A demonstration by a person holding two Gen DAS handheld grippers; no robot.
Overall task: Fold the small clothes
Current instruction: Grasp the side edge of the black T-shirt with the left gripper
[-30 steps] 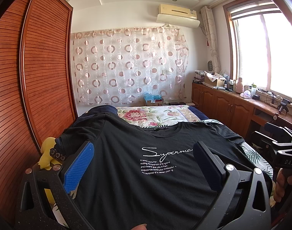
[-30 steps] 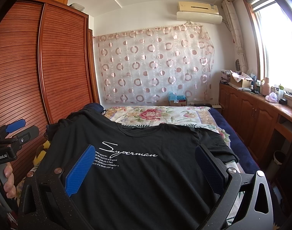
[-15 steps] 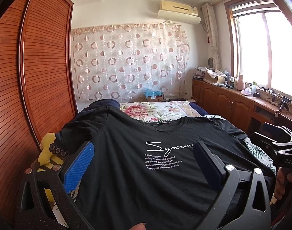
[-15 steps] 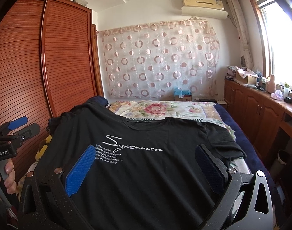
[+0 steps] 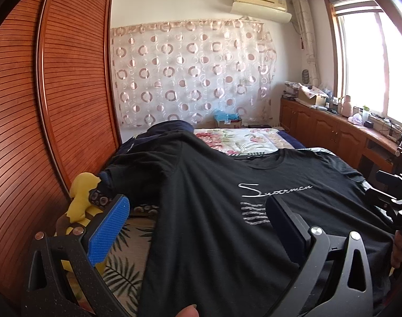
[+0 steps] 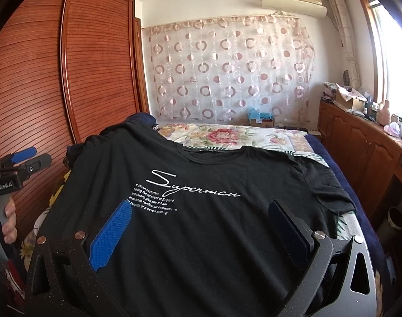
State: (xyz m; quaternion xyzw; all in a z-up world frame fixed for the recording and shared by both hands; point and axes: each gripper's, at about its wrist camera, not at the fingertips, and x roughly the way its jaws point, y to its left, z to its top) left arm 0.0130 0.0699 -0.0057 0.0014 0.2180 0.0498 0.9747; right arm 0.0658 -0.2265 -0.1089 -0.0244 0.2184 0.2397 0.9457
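Observation:
A black T-shirt (image 5: 222, 211) with white "Superman" lettering lies spread face up on the bed, collar away from me; it also shows in the right wrist view (image 6: 201, 211). My left gripper (image 5: 198, 219) is open above the shirt's near left part, with its blue left pad (image 5: 108, 229) over the bedsheet beside the shirt's left edge. My right gripper (image 6: 201, 227) is open above the shirt's lower middle, and nothing is between its pads. The shirt's near hem is hidden under both grippers.
The bed (image 5: 240, 142) has a floral cover beyond the shirt. A slatted wooden wardrobe (image 5: 69, 92) stands close on the left, with a yellow plush toy (image 5: 82, 198) beside it. Wooden cabinets (image 6: 359, 145) run along the right under the window. A dark bundle (image 5: 169, 129) lies at the bed's far left.
Both grippers have shifted left over the shirt and tilted slightly down. The left gripper's view now shows the shirt's left edge and bare sheet. Both stay open.

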